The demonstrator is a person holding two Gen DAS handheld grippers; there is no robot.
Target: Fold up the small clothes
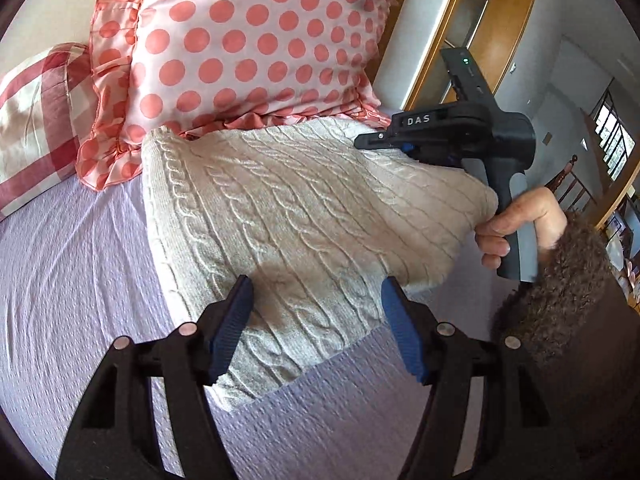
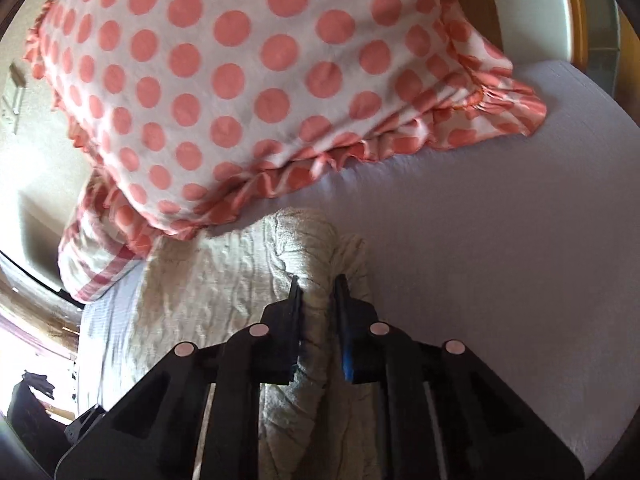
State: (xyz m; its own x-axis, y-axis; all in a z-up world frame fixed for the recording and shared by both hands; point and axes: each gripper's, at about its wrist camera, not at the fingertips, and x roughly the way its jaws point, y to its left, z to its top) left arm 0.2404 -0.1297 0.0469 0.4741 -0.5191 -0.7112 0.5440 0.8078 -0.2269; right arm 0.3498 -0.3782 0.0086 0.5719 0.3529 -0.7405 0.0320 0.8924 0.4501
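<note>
The right gripper (image 2: 316,284) is clamped on a bunched edge of the cream cable-knit sweater (image 1: 288,216), with fabric pinched between its nearly closed jaws; in the left wrist view it holds that edge raised at the sweater's right side, near the person's right hand (image 1: 516,224). The left gripper (image 1: 316,292) hovers over the sweater's near edge with its jaws spread wide and nothing between them.

The sweater lies across the lilac bedsheet (image 1: 72,280), its far edge touching the ruffle of the polka-dot pillow (image 1: 248,40), with a red-and-white checked pillow (image 1: 36,120) just beside that.

The step in hand looks like carrying the raised side over to make a fold. To do it well, the right gripper should hold its pinch firm and travel low and level, so the thick knit lays over without dragging the layer beneath. The left gripper would best press or pin the near edge as an anchor, keeping the fold line straight. Knit this bulky may slip or spring back if released early.
</note>
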